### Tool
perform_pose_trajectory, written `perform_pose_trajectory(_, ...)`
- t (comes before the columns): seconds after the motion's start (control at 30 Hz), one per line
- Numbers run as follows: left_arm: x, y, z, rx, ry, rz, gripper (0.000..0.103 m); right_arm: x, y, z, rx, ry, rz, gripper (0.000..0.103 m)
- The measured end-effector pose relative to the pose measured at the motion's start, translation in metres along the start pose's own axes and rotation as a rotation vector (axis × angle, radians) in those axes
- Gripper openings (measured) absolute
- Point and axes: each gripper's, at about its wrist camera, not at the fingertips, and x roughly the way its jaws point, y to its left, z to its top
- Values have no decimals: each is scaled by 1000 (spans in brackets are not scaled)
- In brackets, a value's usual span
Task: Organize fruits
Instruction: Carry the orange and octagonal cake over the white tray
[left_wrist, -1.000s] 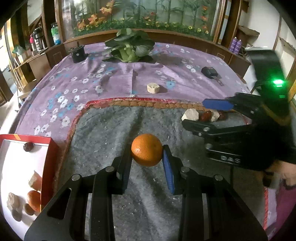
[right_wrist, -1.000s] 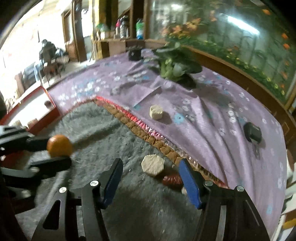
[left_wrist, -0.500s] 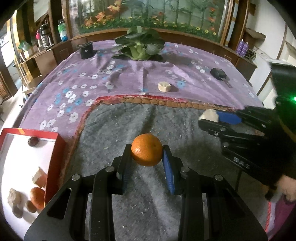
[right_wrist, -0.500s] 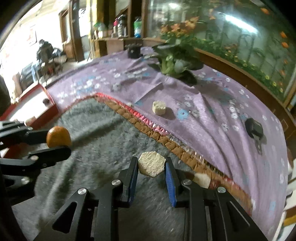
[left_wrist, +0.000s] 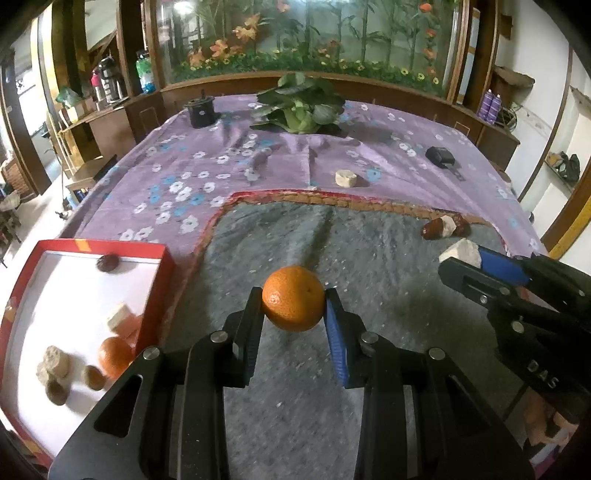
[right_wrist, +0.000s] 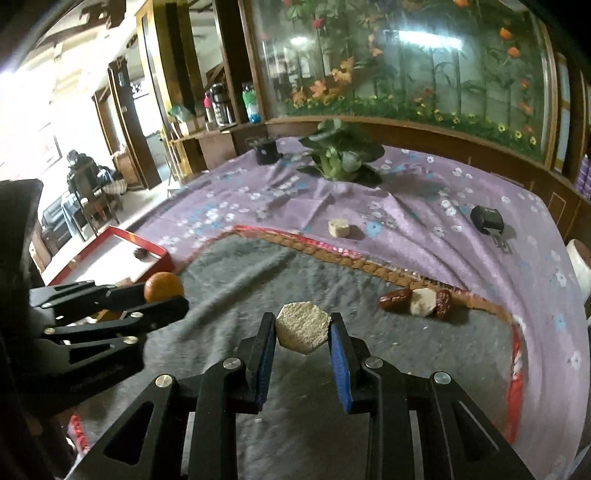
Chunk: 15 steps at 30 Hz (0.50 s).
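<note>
Grey felt mat (left_wrist: 280, 236) under both your grippers. Red-rimmed tray (left_wrist: 153, 288), nine o'clock, holds sorted pieces. Orange (left_wrist: 293, 298): clamped in your left gripper (left_wrist: 293, 306). Pale hexagonal piece (right_wrist: 303, 326): your right gripper (right_wrist: 303, 332), jaws just closed, pinches it above the mat.

Both grippers hang over the grey felt mat (left_wrist: 369, 258), angled downward. The left gripper (left_wrist: 293, 299) clamps a round orange fruit (left_wrist: 293, 298) between its black finger and its blue-padded one, carried clear of the mat near its left edge. The right gripper (right_wrist: 303, 328) has just been closing, and its blue pads (right_wrist: 338, 347) now press the flat sides of a pale, grainy hexagonal piece (right_wrist: 302, 326) (lifted too). A bit of the person's hand (left_wrist: 550, 421) shows behind it.
</note>
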Motion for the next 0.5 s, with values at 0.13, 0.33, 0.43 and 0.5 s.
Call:
perform_pose_trajectory(0.13,-11,11,-5,-10,-21,19,31,-8,20,-3,-9,-14,15,28)
perform_pose_trajectory(0.33,-26,32,-12,-35,-37,43,31,-11,53,-2,-44,-23,54,28)
perform_pose_trajectory(0.43,-32,46,-15,-49,-45,63,31,-7,71,-1,-68,-20,74,28)
perform_pose_trajectory(0.5,-37,57,-17,-63,-50,77,31,-5,82,0,-84,-21,87,28)
